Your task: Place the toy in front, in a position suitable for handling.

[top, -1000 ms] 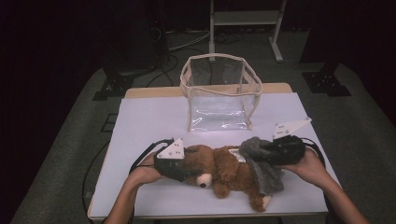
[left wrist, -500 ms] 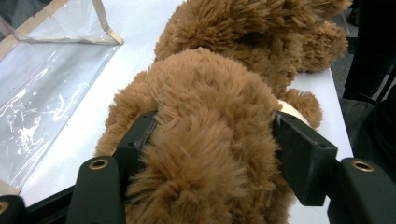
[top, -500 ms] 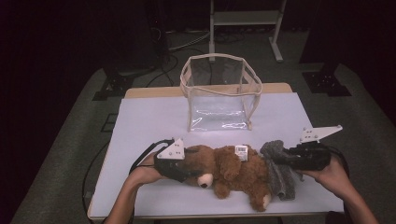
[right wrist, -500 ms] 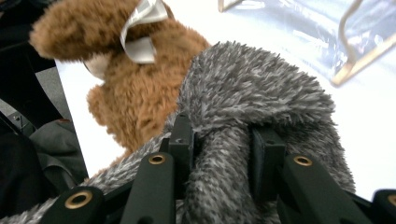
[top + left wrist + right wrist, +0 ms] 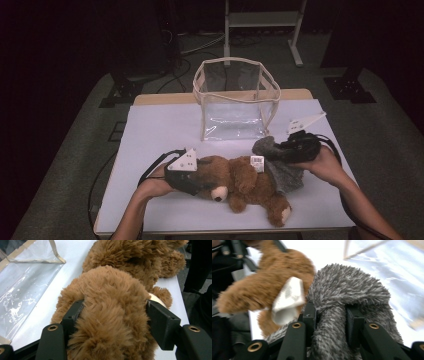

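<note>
A brown teddy bear [image 5: 245, 185] lies lengthwise left to right on the near table [image 5: 160, 130]. The left tongs [image 5: 197, 182] clamp its head; the right tongs [image 5: 280, 150] grip a grey fuzzy cloth [image 5: 282, 167] at its right end, just near of the clear bag [image 5: 235, 100].

Two black tongs, one per hand. Left tongs [image 5: 192, 181]: matte black body, grey three-cornered plate on top with small dark dots, black cable looping back. Right tongs [image 5: 280, 150]: same black build, pale plate jutting out, black cable trailing. Square black pads [image 5: 162, 326], rounded arms with brass-ringed holes. Bare forearms, no sleeves.
</note>
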`<state>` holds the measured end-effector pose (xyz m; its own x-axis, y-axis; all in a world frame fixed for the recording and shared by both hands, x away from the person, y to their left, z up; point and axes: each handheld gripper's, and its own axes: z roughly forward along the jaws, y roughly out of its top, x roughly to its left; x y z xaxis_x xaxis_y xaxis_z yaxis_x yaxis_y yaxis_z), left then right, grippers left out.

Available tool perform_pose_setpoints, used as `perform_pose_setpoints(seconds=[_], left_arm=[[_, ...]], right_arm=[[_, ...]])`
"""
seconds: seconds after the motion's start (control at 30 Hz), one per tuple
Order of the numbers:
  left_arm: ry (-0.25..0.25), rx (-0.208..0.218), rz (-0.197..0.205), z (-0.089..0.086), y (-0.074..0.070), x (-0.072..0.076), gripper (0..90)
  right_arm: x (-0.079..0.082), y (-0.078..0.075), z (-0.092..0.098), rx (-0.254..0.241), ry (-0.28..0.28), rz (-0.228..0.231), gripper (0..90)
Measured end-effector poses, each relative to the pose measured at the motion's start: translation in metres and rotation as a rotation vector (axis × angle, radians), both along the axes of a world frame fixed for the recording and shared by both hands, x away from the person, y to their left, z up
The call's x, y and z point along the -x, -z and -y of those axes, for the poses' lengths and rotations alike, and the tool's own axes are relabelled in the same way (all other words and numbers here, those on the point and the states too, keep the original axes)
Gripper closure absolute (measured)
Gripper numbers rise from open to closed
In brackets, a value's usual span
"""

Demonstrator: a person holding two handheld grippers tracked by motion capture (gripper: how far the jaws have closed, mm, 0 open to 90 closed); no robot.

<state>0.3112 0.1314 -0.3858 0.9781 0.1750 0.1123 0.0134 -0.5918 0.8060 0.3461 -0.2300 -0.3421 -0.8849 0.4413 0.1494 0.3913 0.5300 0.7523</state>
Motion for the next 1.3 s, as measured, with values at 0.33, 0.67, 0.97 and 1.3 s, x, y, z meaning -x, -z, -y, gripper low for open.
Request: perform_pose_setpoints(seconds=[0.33,0.67,0.97,1.3], left_arm=[[0.002,-0.014,0.01,0.001,-0.001,0.002,35.6],[-0.005,0.005,0.003,-0.001,0.001,0.001,35.3],[-0.01,0.01,0.002,0.002,0.0,0.0,35.2],[-0.014,0.012,-0.006,0.0,0.001,0.0,35.1]], right_arm=[[0.022,-0.003,-0.064,0.008,-0.182,0.0,66.8],[0.035,0.004,-0.015,-0.006,-0.069,0.037,67.0],[0.045,0.024,0.063,-0.047,0.146,0.003,67.0],[0.015,0.008,-0.001,-0.053,0.042,0.059,67.0]])
